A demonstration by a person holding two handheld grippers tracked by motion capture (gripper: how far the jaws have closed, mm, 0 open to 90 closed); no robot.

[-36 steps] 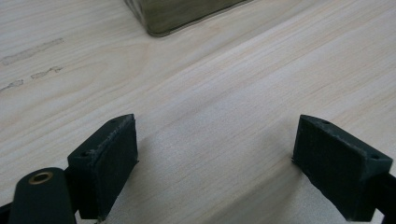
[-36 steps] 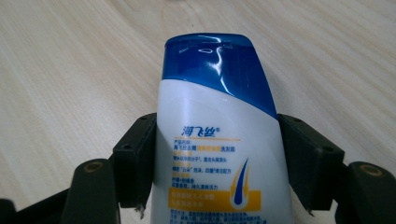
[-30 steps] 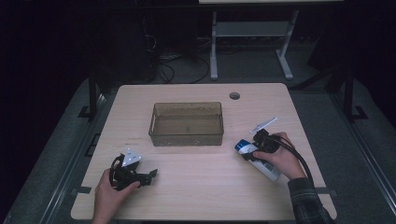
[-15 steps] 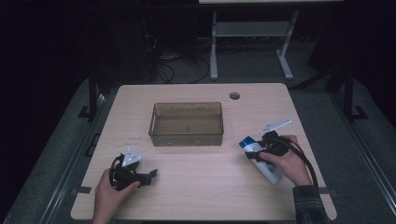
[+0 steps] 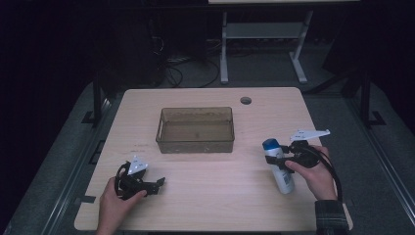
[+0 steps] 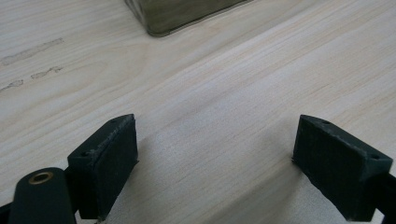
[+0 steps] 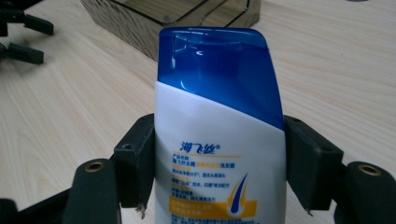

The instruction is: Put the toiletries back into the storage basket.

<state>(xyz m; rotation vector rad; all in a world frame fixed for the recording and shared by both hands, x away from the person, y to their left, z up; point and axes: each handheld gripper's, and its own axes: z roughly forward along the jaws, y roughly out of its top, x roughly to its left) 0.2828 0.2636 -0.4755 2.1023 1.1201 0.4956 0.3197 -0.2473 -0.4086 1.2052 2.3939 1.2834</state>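
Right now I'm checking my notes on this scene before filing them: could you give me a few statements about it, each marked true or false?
1. The right gripper is shut on the bottle. True.
2. The bottle's cap is red. False: it is blue.
3. The left gripper holds nothing. True: its jaws stand open over bare table.
4. The bottle lies inside the bin. False: it is outside the bin, in the right gripper.

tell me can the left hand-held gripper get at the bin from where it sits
Probably yes. The left hand-held gripper rests open on the table, holding nothing, and bare tabletop lies between it and the clear bin. The bottle is off in the right hand-held gripper.
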